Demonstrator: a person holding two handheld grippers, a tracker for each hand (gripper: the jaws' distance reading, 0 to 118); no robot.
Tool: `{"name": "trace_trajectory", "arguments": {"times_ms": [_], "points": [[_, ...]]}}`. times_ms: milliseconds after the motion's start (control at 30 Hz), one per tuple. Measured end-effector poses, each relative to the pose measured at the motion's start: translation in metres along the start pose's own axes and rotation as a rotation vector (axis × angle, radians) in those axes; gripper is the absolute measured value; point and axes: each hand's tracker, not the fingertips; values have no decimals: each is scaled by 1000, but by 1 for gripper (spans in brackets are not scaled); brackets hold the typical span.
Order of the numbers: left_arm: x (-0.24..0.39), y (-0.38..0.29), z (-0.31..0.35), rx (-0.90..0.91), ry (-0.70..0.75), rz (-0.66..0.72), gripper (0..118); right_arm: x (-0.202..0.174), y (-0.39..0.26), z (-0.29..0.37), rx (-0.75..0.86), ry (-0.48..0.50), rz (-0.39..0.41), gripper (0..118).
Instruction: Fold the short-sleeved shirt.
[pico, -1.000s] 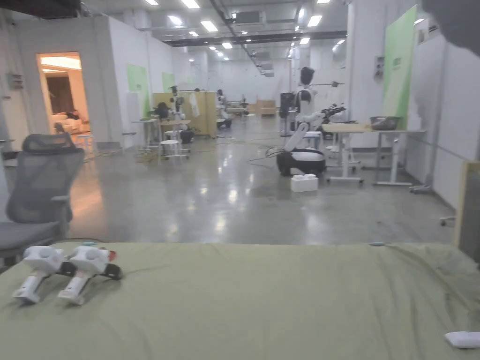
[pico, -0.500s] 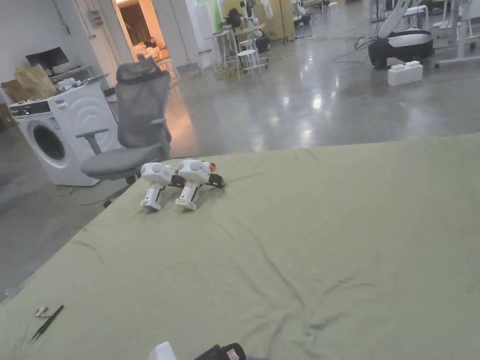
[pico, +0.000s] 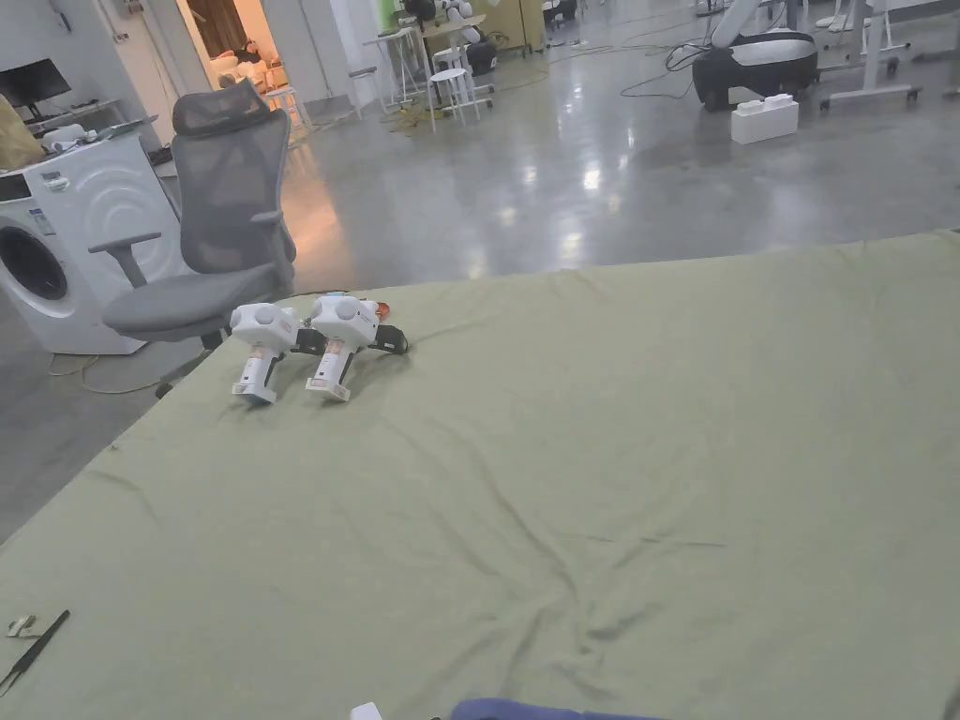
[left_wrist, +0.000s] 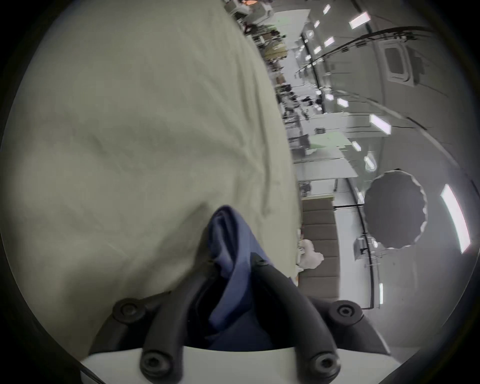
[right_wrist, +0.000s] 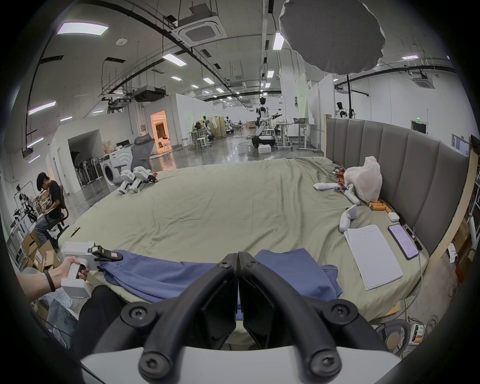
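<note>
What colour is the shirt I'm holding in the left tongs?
Blue, plain: the shirt shows best in the right gripper view, with the left tongs at its edge.

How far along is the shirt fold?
Early. Done: the blue shirt is on the bed near its front edge, still bunched. In hand: the left gripper is shut on a bunch of it; the right gripper is closed just above it. Left: spreading it flat and every fold.
</note>
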Motion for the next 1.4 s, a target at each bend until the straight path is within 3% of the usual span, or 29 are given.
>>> {"name": "trace_trajectory", "arguments": {"times_ms": [67, 233, 433, 533, 667, 833, 1000, 1067, 1167, 1200, 1267, 1333, 1367, 1400], "points": [[2, 9, 6, 30, -75, -34, 9, 0, 1, 1, 2, -2, -4, 0], [30, 18, 48, 142, -9, -105, 7, 6, 2, 4, 5, -2, -28, 0], [101, 33, 126, 263, 80, -348, 7, 14, -2, 5, 19, 7, -57, 0], [137, 21, 126, 288, 111, -456, 7, 18, -5, 6, 21, 18, -89, 0], [158, 0, 82, 226, 119, -523, 7, 22, -6, 9, 22, 21, -125, 0], [174, -65, -32, 27, 164, -722, 7, 29, -11, 25, 59, -18, -125, 0], [165, -113, -121, -122, 300, -815, 8, 44, -18, 38, 68, -80, -168, 0], [157, -117, -143, -166, 319, -813, 16, 52, -21, 40, 62, -113, -191, 0], [153, -120, -156, -169, 368, -821, 74, 60, -27, 41, 53, -136, -215, 0], [153, -118, -153, -180, 340, -818, 87, 62, -29, 42, 58, -148, -222, 0], [160, -116, -132, -86, 176, -849, 88, 65, -32, 42, 52, -152, -230, 0], [163, -104, -116, -32, 138, -829, 85, 67, -35, 39, 38, -159, -237, 0], [162, -97, -110, -32, 134, -799, 79, 68, -37, 38, 32, -158, -239, 0], [161, -92, -101, -17, 139, -752, 60, 68, -38, 36, 24, -154, -243, 0]]}}
